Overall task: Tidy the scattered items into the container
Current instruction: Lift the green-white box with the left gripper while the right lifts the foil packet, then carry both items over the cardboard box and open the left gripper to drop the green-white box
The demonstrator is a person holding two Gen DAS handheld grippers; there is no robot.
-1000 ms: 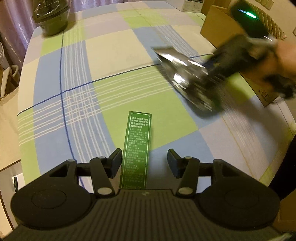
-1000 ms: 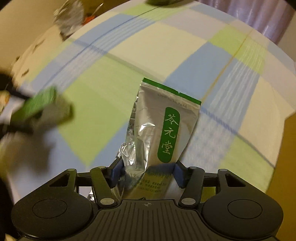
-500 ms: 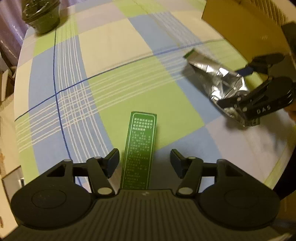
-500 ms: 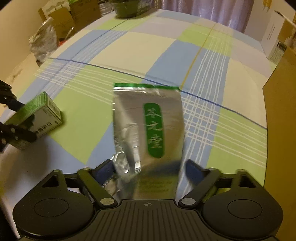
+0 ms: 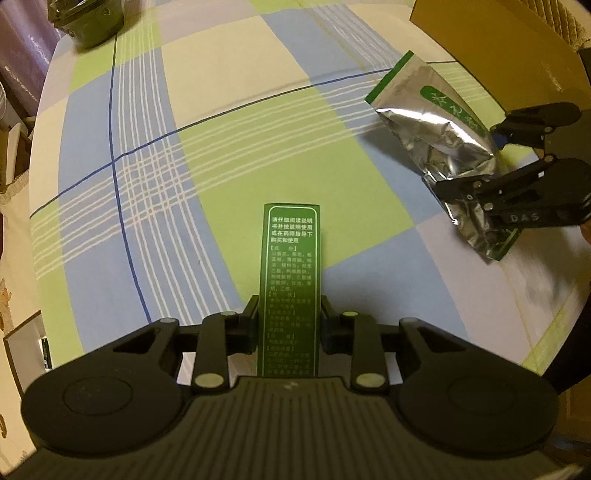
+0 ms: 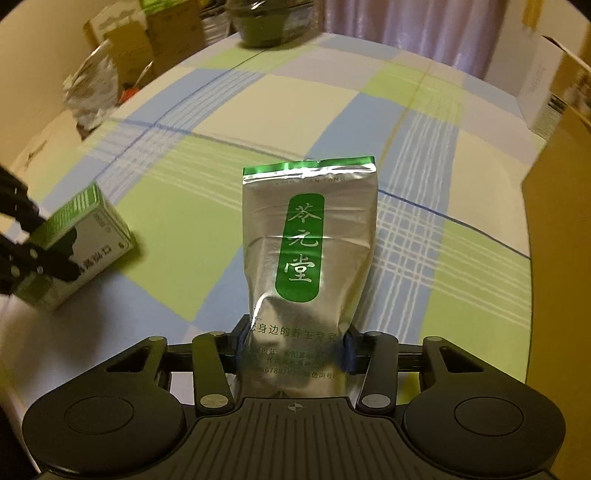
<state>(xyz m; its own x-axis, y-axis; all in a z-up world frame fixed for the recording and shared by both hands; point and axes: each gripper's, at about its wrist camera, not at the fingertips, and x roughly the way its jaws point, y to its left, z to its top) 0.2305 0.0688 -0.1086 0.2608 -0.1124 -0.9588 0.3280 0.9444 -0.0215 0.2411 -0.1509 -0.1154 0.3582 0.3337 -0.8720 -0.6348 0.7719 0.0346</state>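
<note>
A narrow green box (image 5: 290, 280) with white print lies on the checked tablecloth (image 5: 177, 155). My left gripper (image 5: 290, 319) is shut on its near end, both pads against its sides. The right wrist view shows the same green box (image 6: 85, 236) at the left, in that gripper's dark fingers (image 6: 55, 264). A silver pouch (image 6: 310, 236) with a green label sticks out forward from my right gripper (image 6: 295, 341). Its jaws are closing and the blue pads pinch the pouch's lower end. In the left wrist view that pouch (image 5: 439, 140) hangs near the brown cardboard box (image 5: 495, 48).
The cardboard box wall (image 6: 561, 266) fills the right edge. A dark green pot (image 5: 88, 18) stands at the table's far side. A white carton (image 6: 539, 85) sits at the back right. A crumpled foil bag (image 6: 94, 92) and cartons lie beyond the left table edge.
My left jaws have closed onto the green box. The right jaws spread wide, then closed back on the pouch, which has swung toward the cardboard box.
</note>
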